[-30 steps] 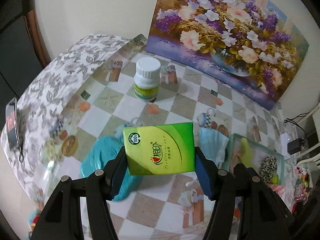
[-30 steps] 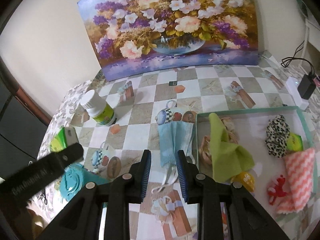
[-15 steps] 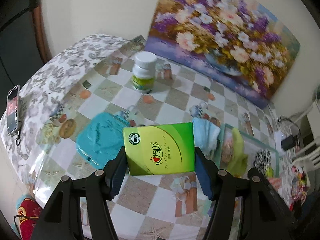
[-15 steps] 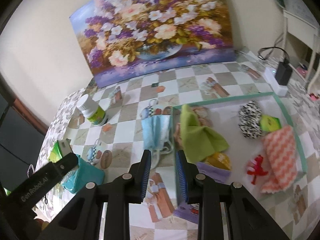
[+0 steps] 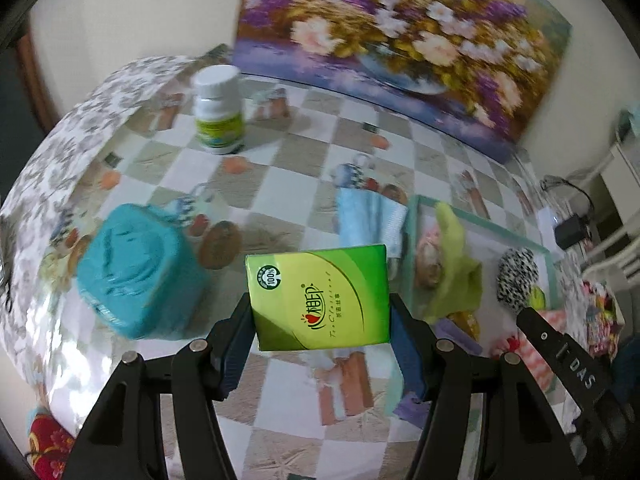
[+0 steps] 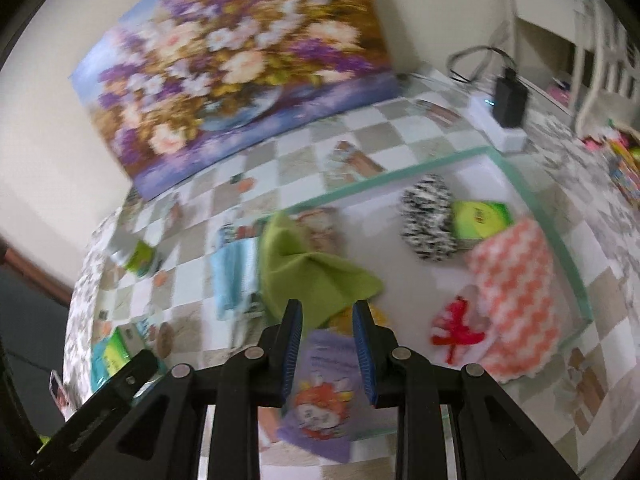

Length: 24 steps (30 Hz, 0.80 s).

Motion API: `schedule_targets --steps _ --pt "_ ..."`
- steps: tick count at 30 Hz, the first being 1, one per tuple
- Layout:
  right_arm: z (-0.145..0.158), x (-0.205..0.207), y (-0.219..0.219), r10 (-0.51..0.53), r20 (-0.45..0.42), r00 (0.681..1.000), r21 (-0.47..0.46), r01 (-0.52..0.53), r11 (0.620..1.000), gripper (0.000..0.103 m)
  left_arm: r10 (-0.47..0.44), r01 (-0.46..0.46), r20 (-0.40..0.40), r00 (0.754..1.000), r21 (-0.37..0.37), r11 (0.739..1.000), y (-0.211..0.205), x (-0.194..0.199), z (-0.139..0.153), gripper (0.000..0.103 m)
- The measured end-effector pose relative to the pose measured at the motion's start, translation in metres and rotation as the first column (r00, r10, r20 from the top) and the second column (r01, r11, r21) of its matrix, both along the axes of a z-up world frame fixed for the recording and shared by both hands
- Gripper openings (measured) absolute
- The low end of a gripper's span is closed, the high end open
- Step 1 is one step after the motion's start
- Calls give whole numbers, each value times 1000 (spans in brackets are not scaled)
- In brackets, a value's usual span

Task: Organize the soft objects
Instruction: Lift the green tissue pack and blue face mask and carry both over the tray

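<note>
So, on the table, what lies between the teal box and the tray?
A light blue face mask lies between the teal box and the tray, against the tray's near edge; the left wrist view shows it.

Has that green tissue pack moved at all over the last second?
Yes. The green tissue pack, clamped in the left gripper, has travelled away from the white bottle toward the green-rimmed tray.
</note>
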State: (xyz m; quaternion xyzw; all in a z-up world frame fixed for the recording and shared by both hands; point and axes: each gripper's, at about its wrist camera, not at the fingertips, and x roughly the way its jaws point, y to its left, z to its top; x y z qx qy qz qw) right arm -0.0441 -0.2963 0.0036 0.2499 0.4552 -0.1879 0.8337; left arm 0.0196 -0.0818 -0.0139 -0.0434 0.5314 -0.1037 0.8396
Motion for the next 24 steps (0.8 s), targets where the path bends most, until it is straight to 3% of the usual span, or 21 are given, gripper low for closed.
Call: schedule_targets --steps 6,10,16,24 --pt "-14 -18 -38 -116 -32 993 42 118 992 28 -116 116 3 993 -7 993 -32 -5 -5 65" --pt "-16 -23 -46 -137 -28 990 62 138 988 28 -116 116 4 993 -32 993 -31 -3 0 65" --pt "-2 8 -11 30 46 999 67 -33 997 28 -21 21 6 1000 -43 999 -6 24 2 65" --pt "2 64 43 228 89 970 76 -235 969 29 97 -99 -19 995 -90 991 29 56 -1 65"
